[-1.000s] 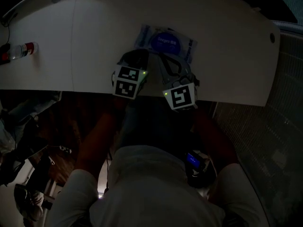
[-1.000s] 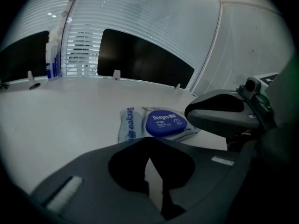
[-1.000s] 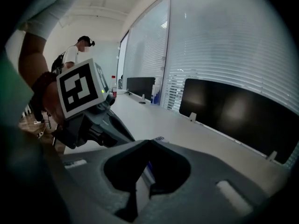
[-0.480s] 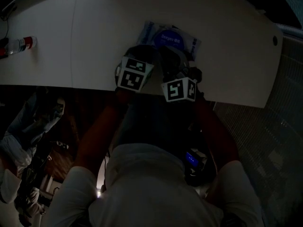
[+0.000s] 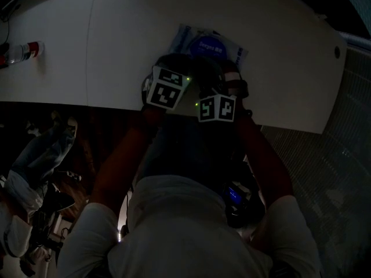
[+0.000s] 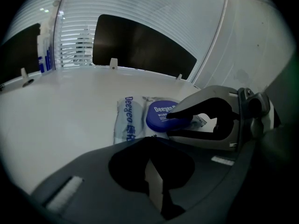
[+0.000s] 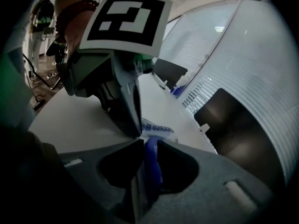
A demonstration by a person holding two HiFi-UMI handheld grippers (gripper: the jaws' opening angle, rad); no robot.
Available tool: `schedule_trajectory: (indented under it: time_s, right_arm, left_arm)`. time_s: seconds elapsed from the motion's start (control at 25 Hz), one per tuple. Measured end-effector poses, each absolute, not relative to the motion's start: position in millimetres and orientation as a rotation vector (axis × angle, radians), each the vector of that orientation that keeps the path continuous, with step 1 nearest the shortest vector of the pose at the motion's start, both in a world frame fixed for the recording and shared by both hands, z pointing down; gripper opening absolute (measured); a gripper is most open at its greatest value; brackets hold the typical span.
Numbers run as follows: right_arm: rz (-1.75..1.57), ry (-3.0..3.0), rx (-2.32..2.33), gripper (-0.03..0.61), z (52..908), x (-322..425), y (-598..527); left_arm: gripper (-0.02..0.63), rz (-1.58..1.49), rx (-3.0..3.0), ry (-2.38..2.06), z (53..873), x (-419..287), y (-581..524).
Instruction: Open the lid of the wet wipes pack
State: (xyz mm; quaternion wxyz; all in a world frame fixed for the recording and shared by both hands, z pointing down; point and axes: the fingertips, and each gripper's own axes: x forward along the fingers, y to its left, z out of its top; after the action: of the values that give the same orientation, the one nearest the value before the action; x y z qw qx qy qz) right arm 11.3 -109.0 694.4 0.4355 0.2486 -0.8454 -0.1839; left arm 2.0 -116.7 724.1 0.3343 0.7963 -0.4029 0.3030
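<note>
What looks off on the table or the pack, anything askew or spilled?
Nothing stands out. The wet wipes pack lies flat and intact on the white table, with no spill. The right gripper is shut on its blue lid; the left gripper is shut and empty.

Wet wipes pack [image 6: 128, 120] — one end hidden behind right gripper [image 6: 171, 123], bottle [image 5: 20, 52] cut by frame edge
</note>
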Motion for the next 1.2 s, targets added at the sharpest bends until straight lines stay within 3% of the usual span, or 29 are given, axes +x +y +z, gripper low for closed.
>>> schedule_trajectory:
  time_s: [0.68, 1.2]
  right_arm:
    - [-0.537, -2.093, 0.638, 0.086, 664, 11, -125]
    - [-0.601, -2.048, 0.797, 0.083, 627, 31, -205]
  left_arm:
    - [0.003, 0.793, 2.087, -1.043, 726, 2, -117]
    - [0.003, 0.783, 2.092, -1.029, 725, 1, -118]
